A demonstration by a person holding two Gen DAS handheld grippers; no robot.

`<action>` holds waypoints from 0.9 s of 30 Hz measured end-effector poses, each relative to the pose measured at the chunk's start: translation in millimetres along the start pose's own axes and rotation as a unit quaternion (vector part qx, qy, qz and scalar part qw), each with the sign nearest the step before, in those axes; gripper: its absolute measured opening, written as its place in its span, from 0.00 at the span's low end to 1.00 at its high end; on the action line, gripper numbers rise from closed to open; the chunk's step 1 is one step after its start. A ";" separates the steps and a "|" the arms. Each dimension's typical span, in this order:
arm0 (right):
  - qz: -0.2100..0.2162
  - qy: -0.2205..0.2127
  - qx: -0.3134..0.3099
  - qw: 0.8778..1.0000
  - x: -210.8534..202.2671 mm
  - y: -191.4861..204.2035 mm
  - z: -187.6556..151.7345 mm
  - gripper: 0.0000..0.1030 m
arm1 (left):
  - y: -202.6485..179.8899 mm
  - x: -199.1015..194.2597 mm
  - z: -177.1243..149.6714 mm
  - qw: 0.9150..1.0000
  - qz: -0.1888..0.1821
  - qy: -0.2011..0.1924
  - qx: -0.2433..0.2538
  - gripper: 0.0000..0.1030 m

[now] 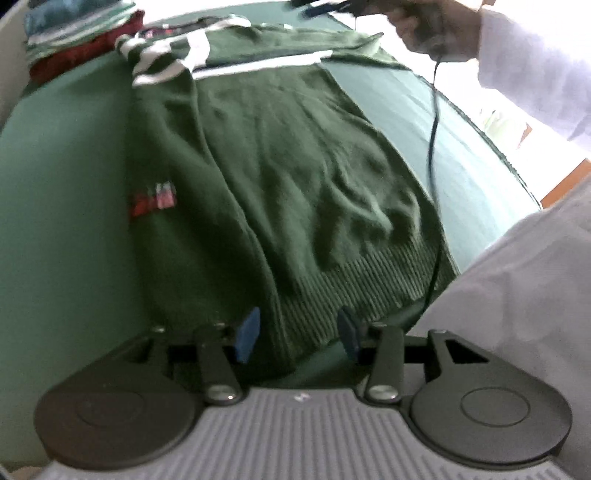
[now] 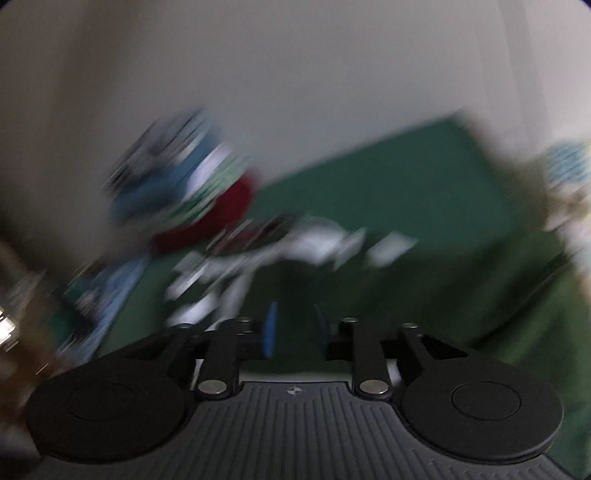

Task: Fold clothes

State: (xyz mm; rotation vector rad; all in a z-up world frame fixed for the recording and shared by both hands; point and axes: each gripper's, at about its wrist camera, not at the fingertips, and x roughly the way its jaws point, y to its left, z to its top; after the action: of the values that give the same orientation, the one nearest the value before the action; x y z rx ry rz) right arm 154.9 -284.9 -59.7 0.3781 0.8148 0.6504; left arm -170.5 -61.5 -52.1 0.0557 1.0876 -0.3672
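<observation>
Sweater (image 1: 295, 177), dark green knit with white stripes near the collar end, lay lengthwise on the green bench (image 1: 66, 206), ribbed hem nearest the left wrist camera. Its left side was turned in over the body, a long fold edge running from hem toward shoulder, with a small red-and-white emblem (image 1: 153, 199) showing on the lower layer. A striped sleeve (image 1: 155, 59) was bunched across the far end. So: narrowed on at least one side, not yet a compact bundle; the right edge looked fairly straight, though whether folded under, I could not tell.

Left hand-held gripper (image 1: 297, 339) hovered at the hem, fingers spread, nothing between them. Right hand-held gripper (image 2: 295, 332) likewise stood parted and empty; its view was badly smeared. A hand (image 1: 432, 26) held it above the far end.

Stack of folded clothes (image 1: 74, 33) sat at the bench's far left corner. Judged remaining: tidy sleeve, fold lengthwise, stack.
</observation>
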 end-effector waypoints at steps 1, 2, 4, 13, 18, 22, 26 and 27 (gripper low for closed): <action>0.025 0.016 -0.010 0.999 10.0 15.4 -7.8 0.30 | 1.8 -7.1 0.6 1.000 0.001 -0.009 -0.004 0.45; 0.044 0.028 -0.022 0.998 20.1 30.3 -15.5 0.30 | 4.9 -13.6 1.5 1.000 0.002 -0.020 -0.012 0.45; 0.063 0.051 -0.042 0.996 39.4 55.2 -30.5 0.31 | 13.3 -18.2 2.9 0.999 0.006 -0.036 -0.036 0.49; 0.028 0.073 0.033 0.996 86.8 68.1 -48.6 0.34 | 13.7 14.8 -8.6 0.997 0.009 -0.025 -0.070 0.53; 0.027 0.026 0.091 0.995 104.1 61.4 -50.0 0.35 | 14.5 15.5 -10.0 0.997 0.001 -0.030 -0.072 0.60; 0.021 -0.008 0.130 0.991 114.0 56.8 -52.0 0.21 | 10.1 16.9 -10.8 0.998 0.002 -0.031 -0.062 0.64; 0.011 -0.010 0.107 0.994 113.5 54.1 -49.9 0.08 | 13.6 16.9 -12.7 0.997 -0.005 -0.035 -0.072 0.64; 0.008 -0.011 0.100 0.995 113.2 53.4 -49.3 0.08 | 14.6 16.8 -12.8 0.997 -0.007 -0.036 -0.075 0.64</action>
State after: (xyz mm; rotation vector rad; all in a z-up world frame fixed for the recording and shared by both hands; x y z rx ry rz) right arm 154.1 -166.8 -124.0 0.5741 0.8603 0.5803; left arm -169.9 -49.3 -74.7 -0.0977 1.0414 -0.2980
